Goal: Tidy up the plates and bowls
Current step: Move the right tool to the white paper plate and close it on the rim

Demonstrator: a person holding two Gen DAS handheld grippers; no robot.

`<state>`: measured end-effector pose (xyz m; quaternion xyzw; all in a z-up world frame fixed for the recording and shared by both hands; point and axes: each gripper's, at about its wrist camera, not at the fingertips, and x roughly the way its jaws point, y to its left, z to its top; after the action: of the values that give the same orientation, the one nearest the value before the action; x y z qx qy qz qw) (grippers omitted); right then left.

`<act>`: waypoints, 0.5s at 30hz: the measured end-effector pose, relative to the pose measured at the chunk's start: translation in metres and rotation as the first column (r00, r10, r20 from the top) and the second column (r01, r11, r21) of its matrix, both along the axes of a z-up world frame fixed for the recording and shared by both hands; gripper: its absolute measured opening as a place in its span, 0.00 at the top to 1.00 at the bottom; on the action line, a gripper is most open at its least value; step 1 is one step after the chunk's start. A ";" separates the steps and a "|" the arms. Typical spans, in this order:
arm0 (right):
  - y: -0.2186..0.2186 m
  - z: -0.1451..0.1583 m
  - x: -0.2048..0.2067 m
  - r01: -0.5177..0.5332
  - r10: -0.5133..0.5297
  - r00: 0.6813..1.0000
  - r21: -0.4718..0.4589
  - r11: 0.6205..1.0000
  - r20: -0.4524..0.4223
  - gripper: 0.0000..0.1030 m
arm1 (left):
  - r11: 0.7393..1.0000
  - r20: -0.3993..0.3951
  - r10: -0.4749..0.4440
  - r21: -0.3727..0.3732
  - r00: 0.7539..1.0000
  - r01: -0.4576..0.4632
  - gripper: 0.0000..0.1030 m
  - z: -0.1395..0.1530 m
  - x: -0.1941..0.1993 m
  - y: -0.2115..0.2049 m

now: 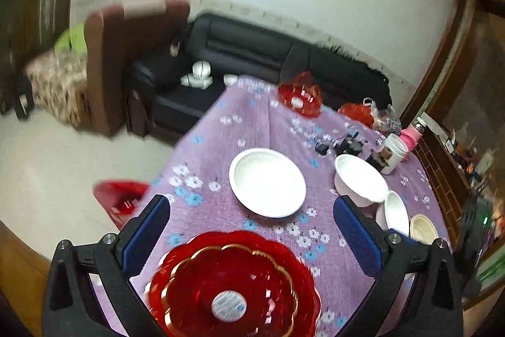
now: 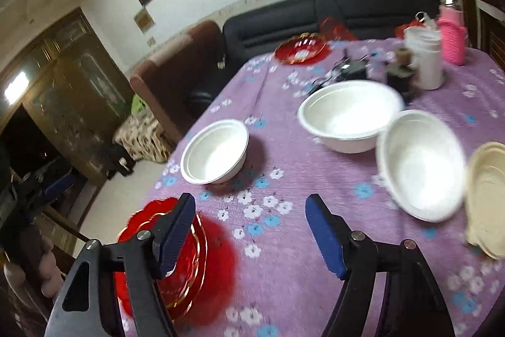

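A red scalloped plate (image 1: 232, 286) with gold trim lies on the purple floral tablecloth (image 1: 221, 147) at the near edge, just below my open left gripper (image 1: 252, 210). It also shows in the right wrist view (image 2: 186, 267), partly behind the left finger of my open, empty right gripper (image 2: 249, 213). A white bowl (image 1: 267, 182) (image 2: 216, 152) sits mid-table. Two more white bowls (image 2: 347, 116) (image 2: 421, 165) and a beige plate (image 2: 486, 198) lie to the right. A second red plate (image 2: 300, 49) (image 1: 298, 98) sits at the far edge.
A white jar (image 2: 424, 59), a pink bottle (image 2: 453, 37) and dark small items (image 2: 347, 68) stand at the far right of the table. A black sofa (image 1: 252, 52) and a brown chair (image 1: 107, 52) lie beyond the table. A red stool (image 1: 120, 201) stands by the table's left edge.
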<state>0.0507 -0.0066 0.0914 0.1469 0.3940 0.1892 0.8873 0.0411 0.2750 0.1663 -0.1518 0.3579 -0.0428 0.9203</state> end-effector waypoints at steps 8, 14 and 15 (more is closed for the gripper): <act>0.052 -0.036 0.080 0.003 -0.006 0.996 -0.040 0.999 -0.092 0.35 | 0.991 -0.217 -0.016 -0.136 0.976 -0.014 0.34 -0.072 0.101 0.013; 0.066 -0.058 0.117 -0.011 0.004 0.989 -0.046 0.999 -0.148 0.40 | 0.989 -0.280 -0.007 -0.145 0.960 -0.035 0.35 -0.100 0.140 0.005; 0.069 -0.063 0.120 -0.015 0.007 0.988 -0.050 0.999 -0.157 0.46 | 0.990 -0.292 -0.010 -0.136 0.956 -0.031 0.35 -0.105 0.145 0.001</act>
<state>0.1705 0.0627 0.0286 0.1366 0.4678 0.1719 0.8561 0.1862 0.2760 0.0616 -0.2219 0.4853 -0.0399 0.8448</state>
